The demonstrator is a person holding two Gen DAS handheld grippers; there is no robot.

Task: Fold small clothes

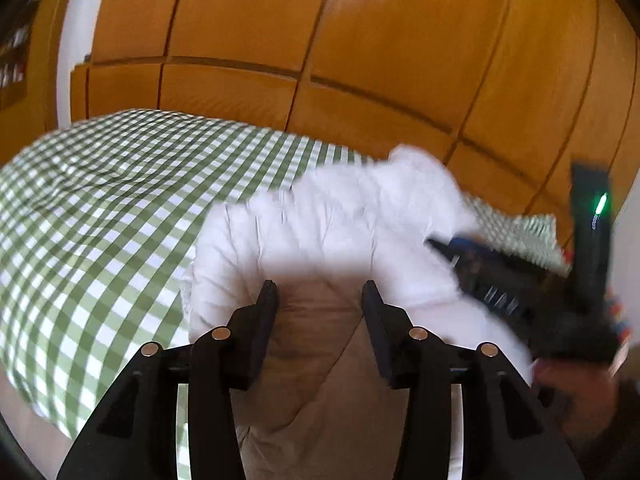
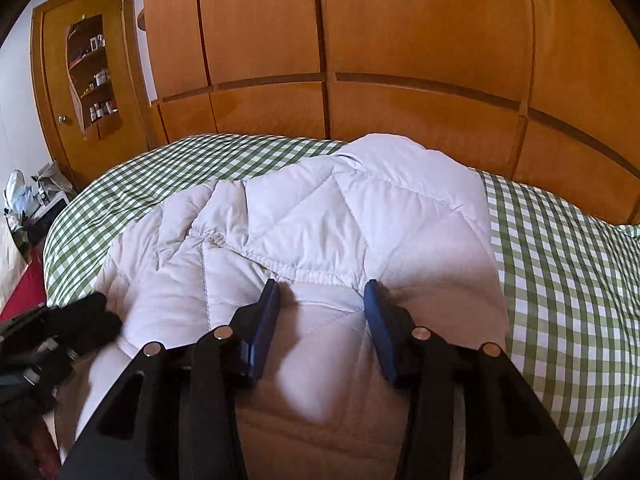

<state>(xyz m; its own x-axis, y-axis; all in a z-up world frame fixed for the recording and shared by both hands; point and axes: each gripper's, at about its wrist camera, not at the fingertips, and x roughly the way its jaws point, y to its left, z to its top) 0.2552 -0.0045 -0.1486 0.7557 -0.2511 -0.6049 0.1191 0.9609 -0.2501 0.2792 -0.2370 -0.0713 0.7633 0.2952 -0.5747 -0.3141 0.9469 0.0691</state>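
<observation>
A white quilted jacket (image 2: 320,216) is spread on a bed covered by a green checked bedspread (image 2: 560,264), its elastic hem or cuff seam running across just ahead of the right gripper (image 2: 322,300). One padded part, perhaps a sleeve, appears already laid over the body, so the fold is judged to be partly made; the exact layering cannot be told.

The jaws of the right gripper are held apart, with nothing between them, low over the near part of the jacket just short of the seam. This placement is probably meant for taking hold of that edge or pressing the layer flat. The left gripper (image 1: 320,300) is likewise seen with its jaws spread and empty, hovering over the jacket's near left side, where a shadow falls on the cloth. In its blurred view the right gripper is seen at the far right, held by a hand (image 1: 580,392).

Behind the bed a wooden wardrobe (image 2: 400,40) fills the background, and a door with small shelves (image 2: 92,76) stands to the left.
</observation>
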